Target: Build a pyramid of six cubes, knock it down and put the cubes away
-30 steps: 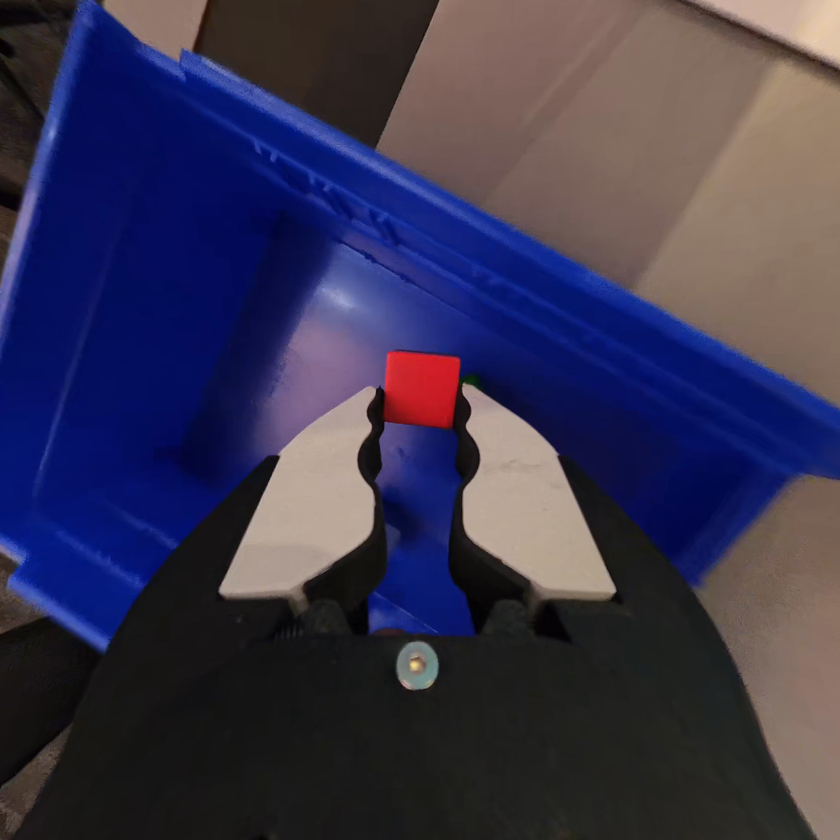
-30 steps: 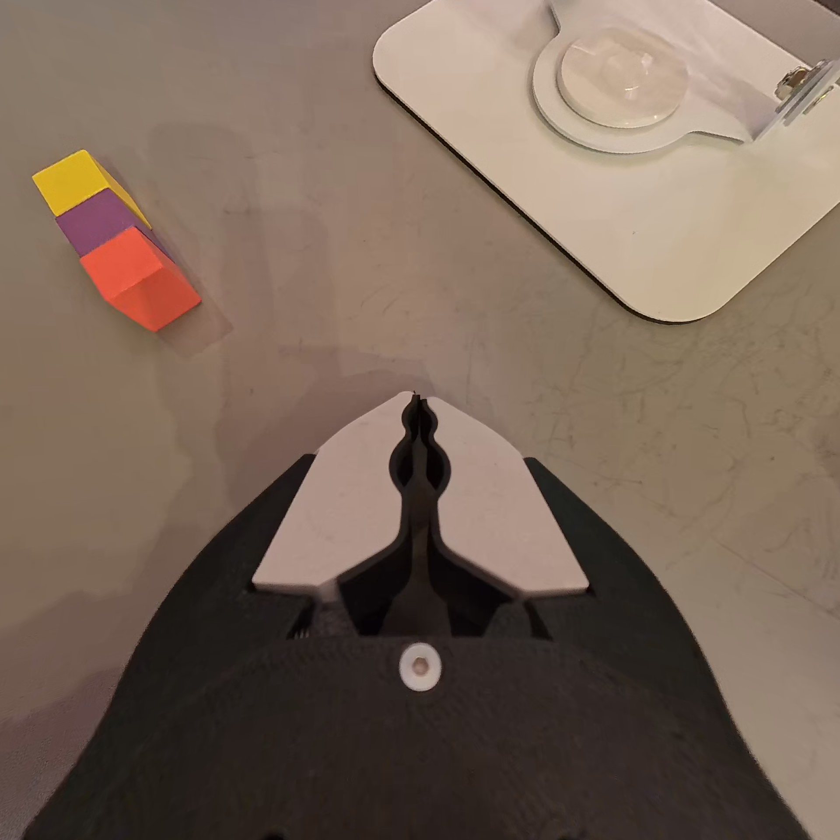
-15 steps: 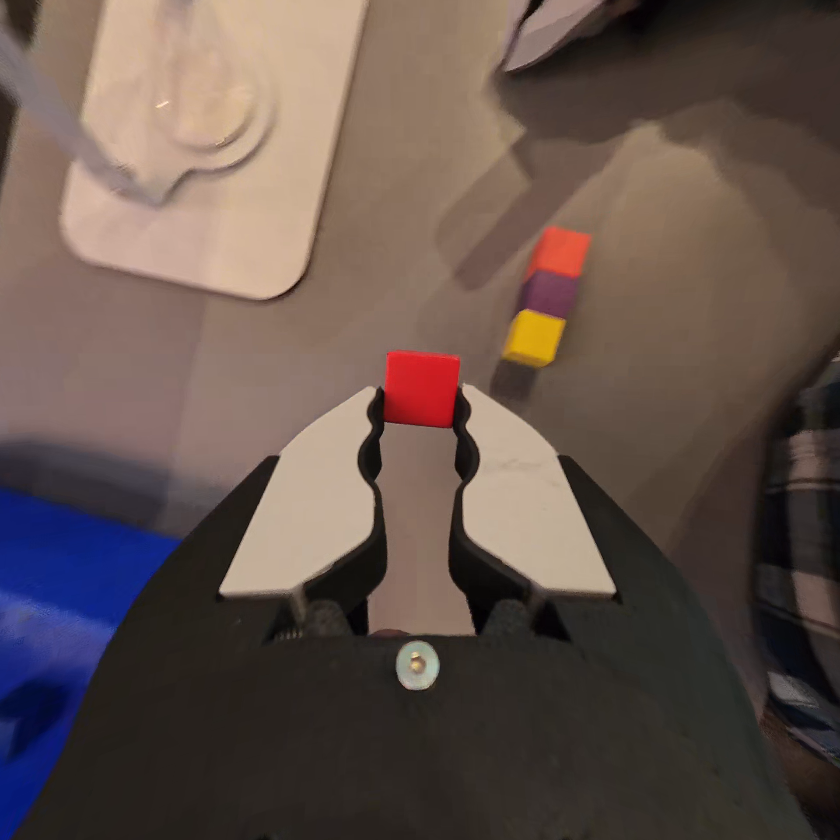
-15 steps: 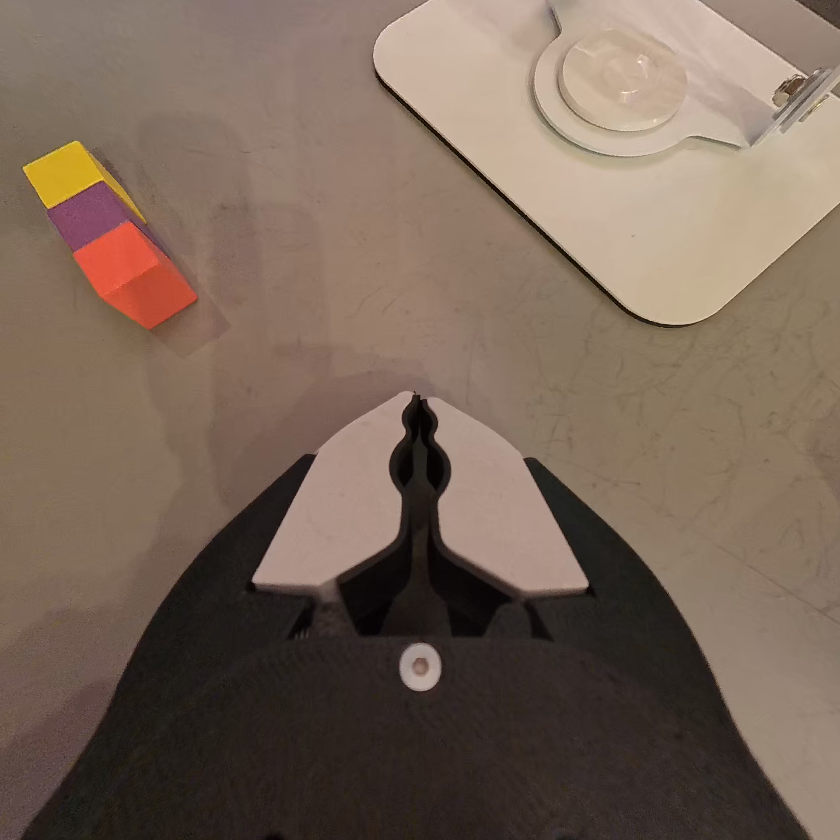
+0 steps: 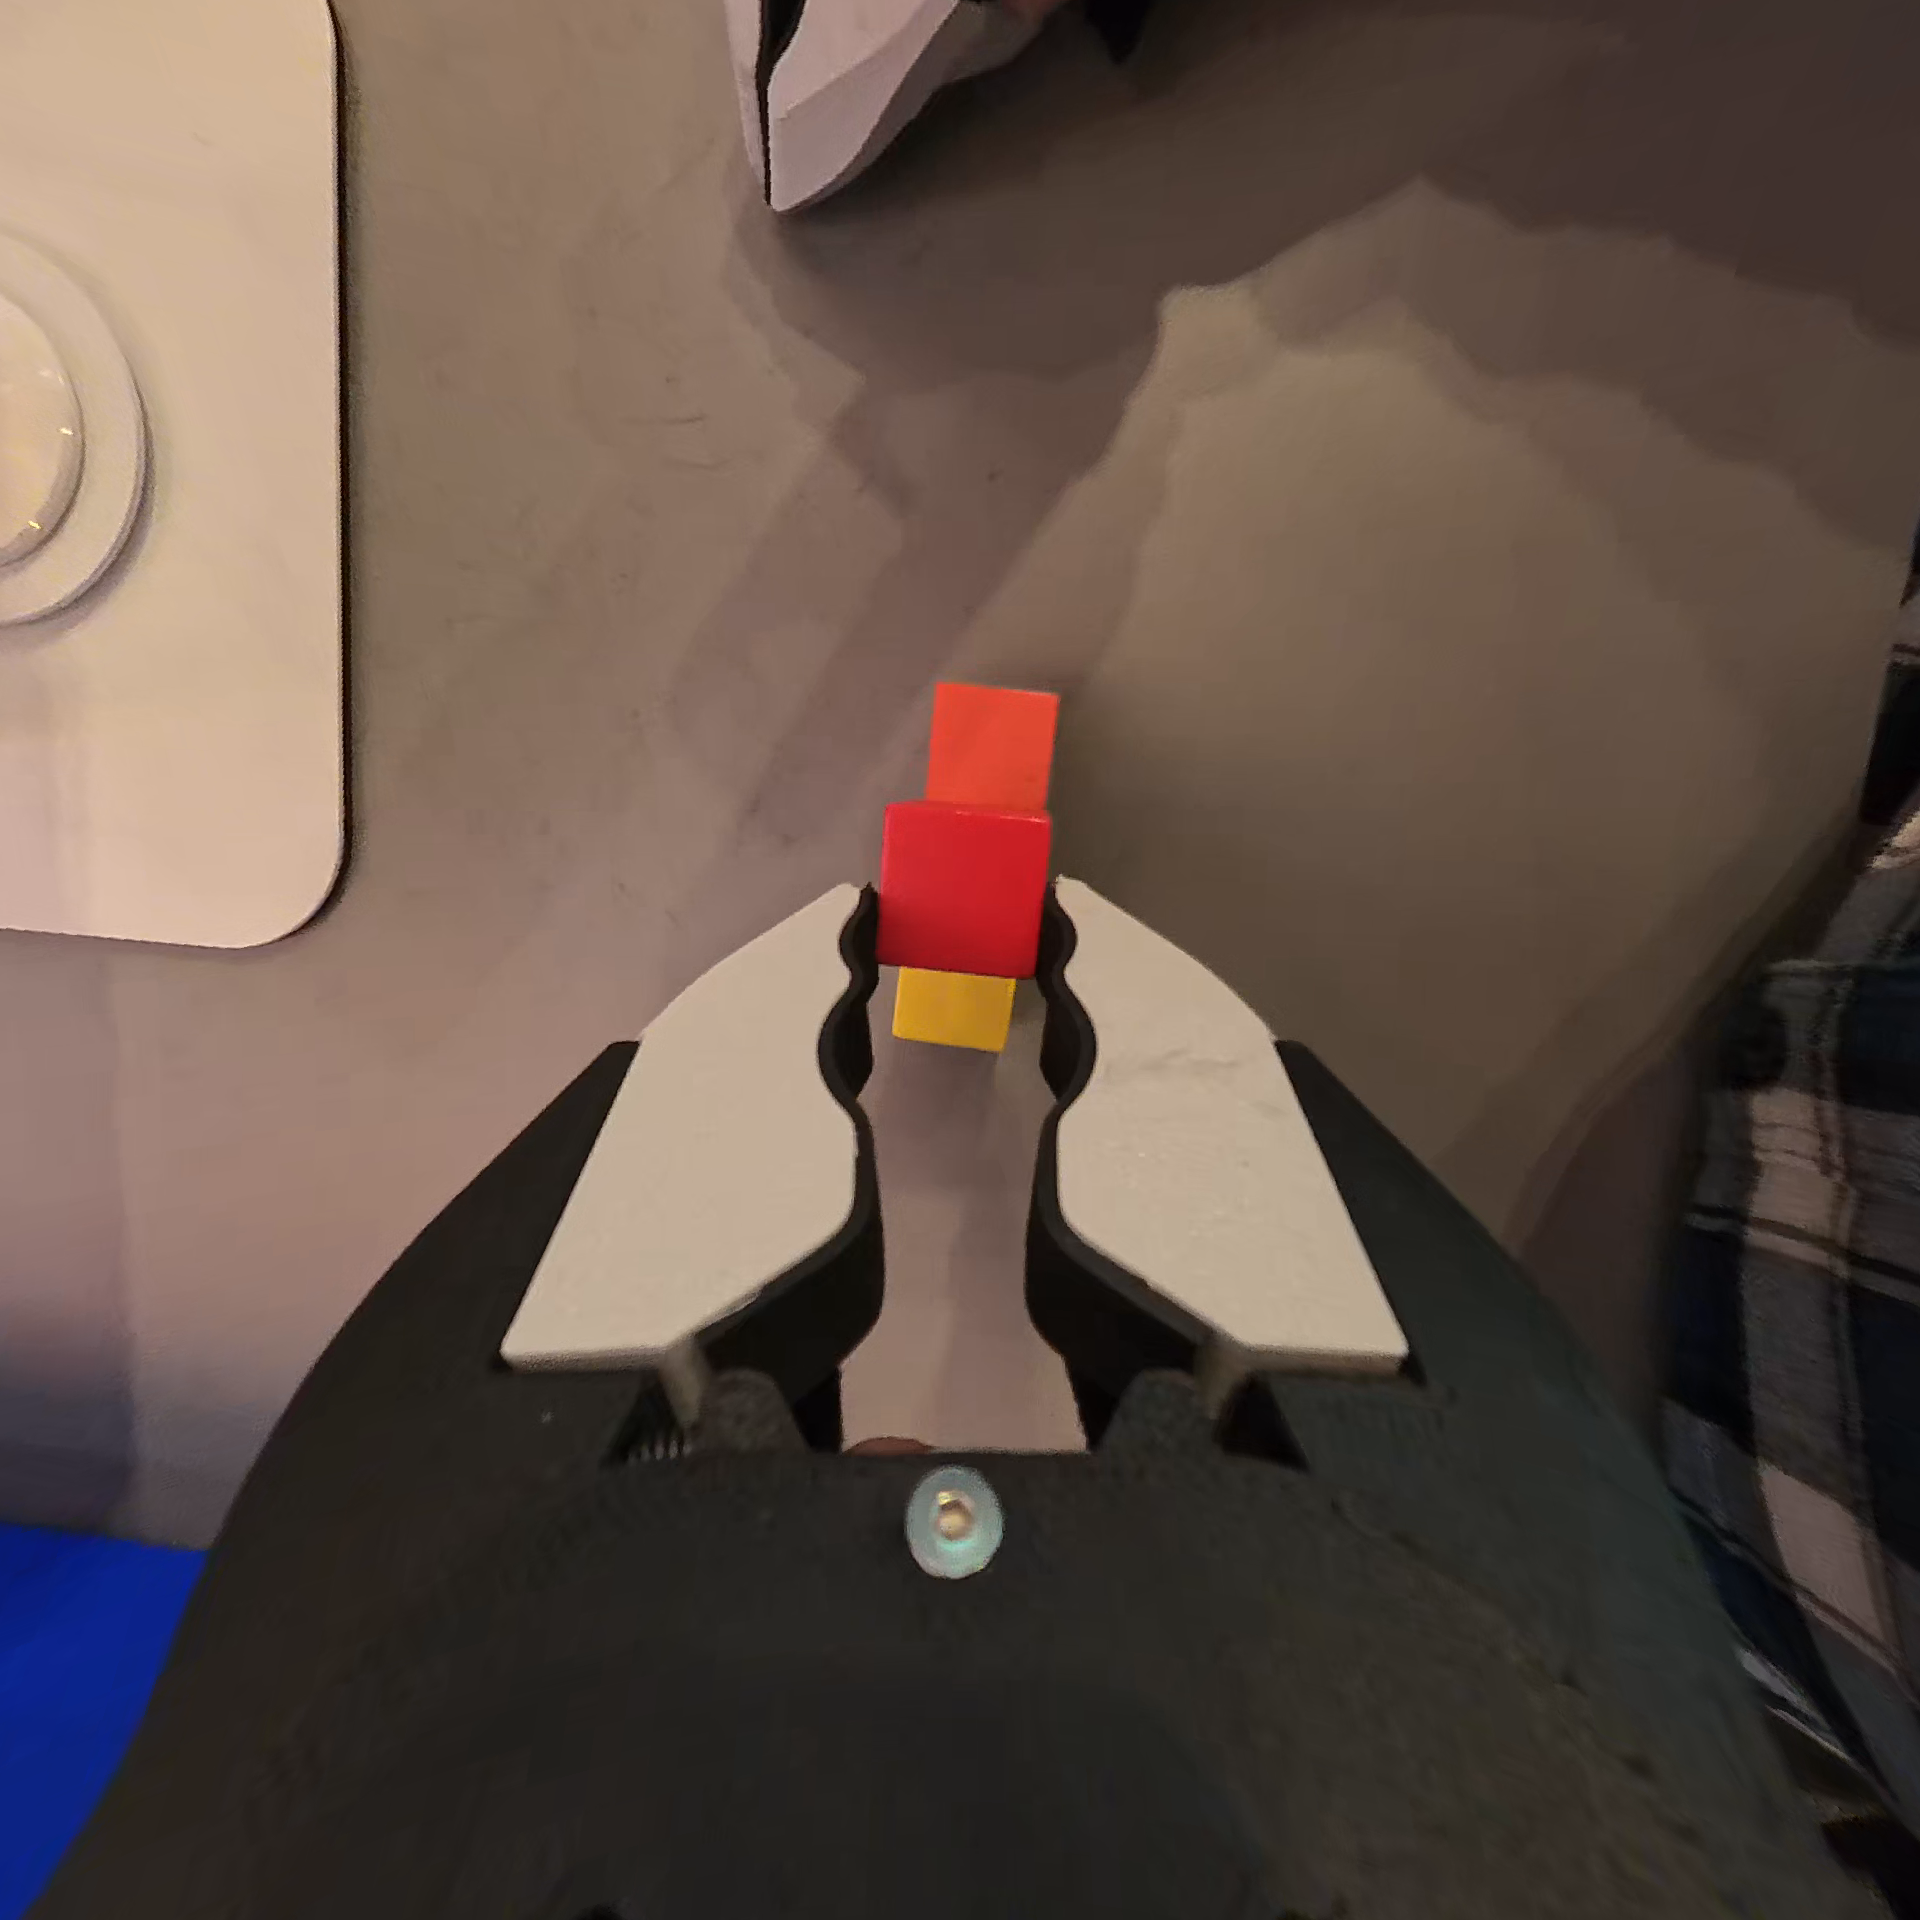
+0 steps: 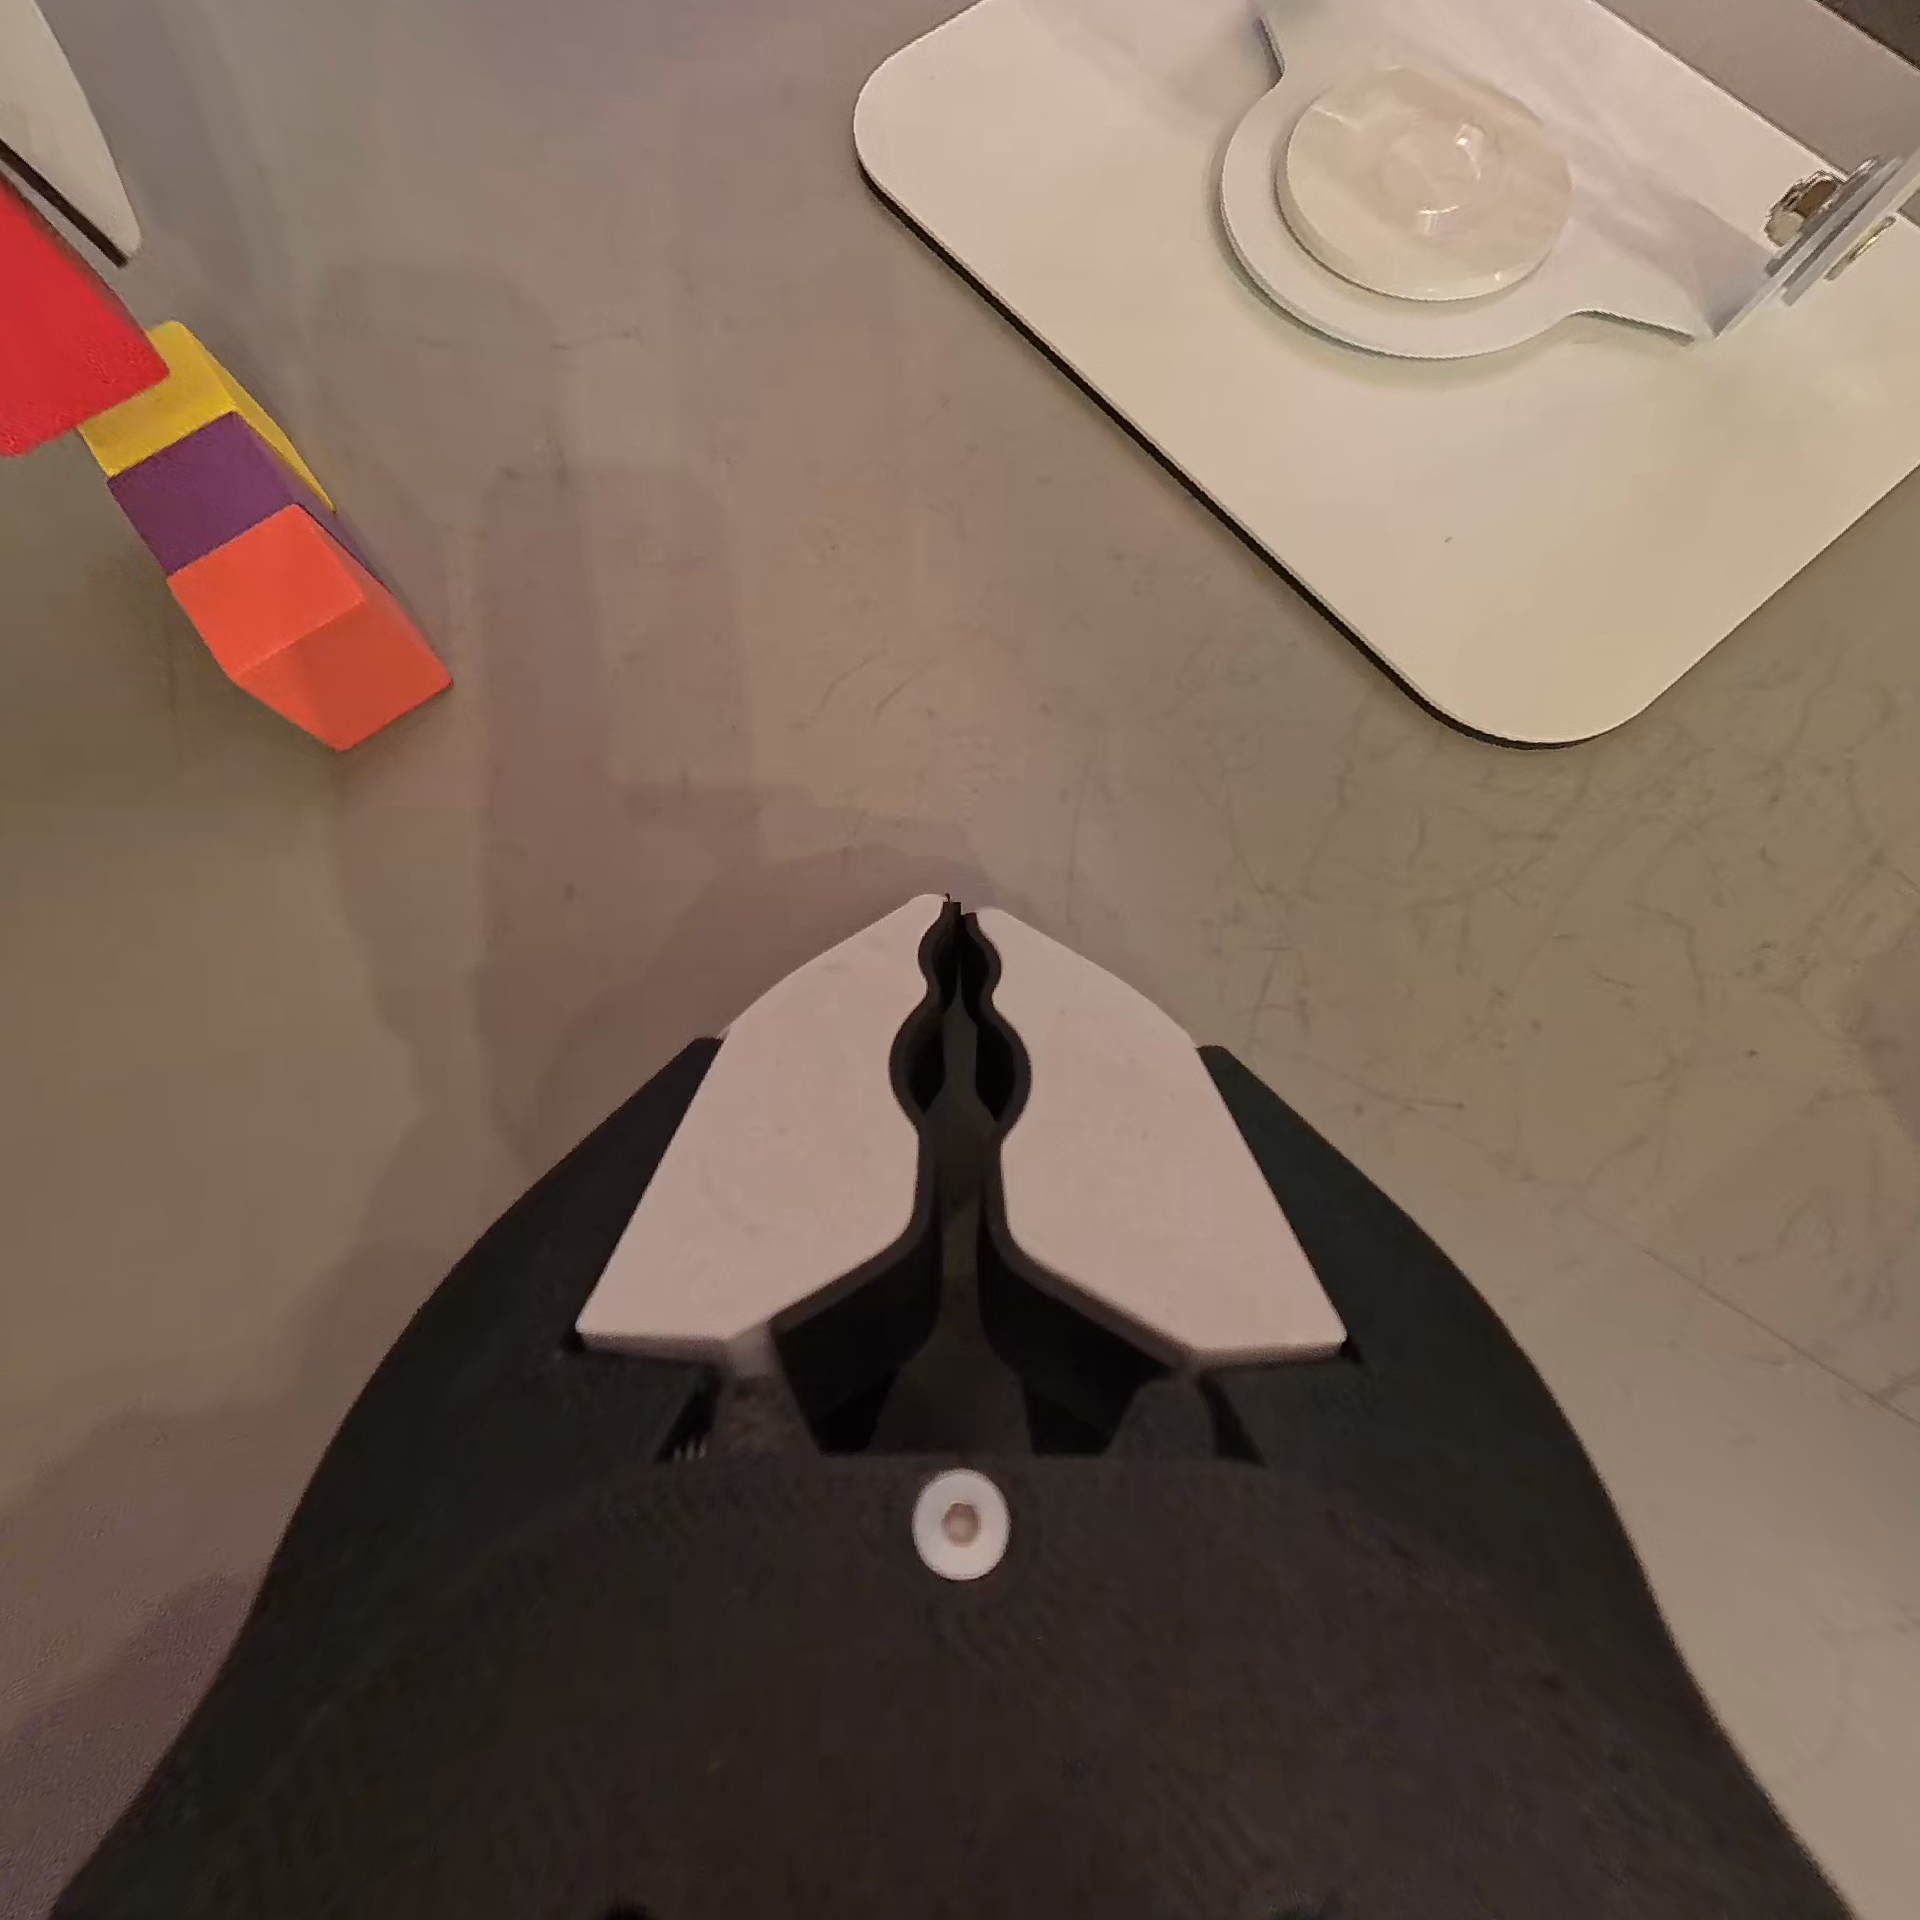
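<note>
My left gripper point(image 5: 958, 914) is shut on a red cube point(image 5: 961, 891) and holds it above a row of three cubes on the grey table. In the left wrist view the orange cube point(image 5: 992, 744) shows beyond the red one and the yellow cube point(image 5: 952, 1008) below it; the purple one is hidden. The right wrist view shows the row at the left: yellow cube point(image 6: 182, 400), purple cube point(image 6: 213, 494), orange cube point(image 6: 301, 634), with the red cube point(image 6: 57, 343) over the yellow end. My right gripper point(image 6: 954, 914) is shut and empty over the bare table; it also shows in the left wrist view point(image 5: 831, 94).
A white board point(image 6: 1455, 499) with a clear round disc point(image 6: 1423, 197) lies at the right wrist view's top right; it also shows in the left wrist view point(image 5: 208, 520). A blue bin's corner point(image 5: 83, 1662) is at bottom left. A person's plaid sleeve point(image 5: 1818, 1247) is at right. My right fingertips sit around 15 cm from my left ones.
My left gripper carried the red cube out of the blue bin and across the table to just above the row of three cubes. The right gripper stayed shut and hardly moved.
</note>
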A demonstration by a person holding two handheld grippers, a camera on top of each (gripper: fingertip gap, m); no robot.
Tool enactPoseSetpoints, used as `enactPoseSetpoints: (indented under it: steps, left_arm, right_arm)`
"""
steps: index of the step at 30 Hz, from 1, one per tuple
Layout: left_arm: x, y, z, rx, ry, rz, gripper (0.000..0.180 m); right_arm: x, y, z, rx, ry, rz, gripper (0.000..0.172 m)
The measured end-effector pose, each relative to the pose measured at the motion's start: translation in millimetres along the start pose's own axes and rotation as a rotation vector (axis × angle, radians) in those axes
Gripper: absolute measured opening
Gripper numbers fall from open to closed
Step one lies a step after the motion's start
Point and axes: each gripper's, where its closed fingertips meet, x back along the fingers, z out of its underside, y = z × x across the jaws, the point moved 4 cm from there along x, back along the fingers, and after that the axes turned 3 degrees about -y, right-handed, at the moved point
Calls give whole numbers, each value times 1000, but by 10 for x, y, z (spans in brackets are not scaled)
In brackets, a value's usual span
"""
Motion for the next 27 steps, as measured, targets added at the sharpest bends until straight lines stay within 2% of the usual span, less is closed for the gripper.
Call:
enactPoseSetpoints:
  steps: [10,27]
  left_arm:
    - [-163,-45,-28,-22,46,0,28]
    - [-242,-42,-12,-16,51,16,28]
  right_arm:
    - [-9,-13,-8,0,0,0,0]
    - [-13,-20,-11,0,0,0,0]
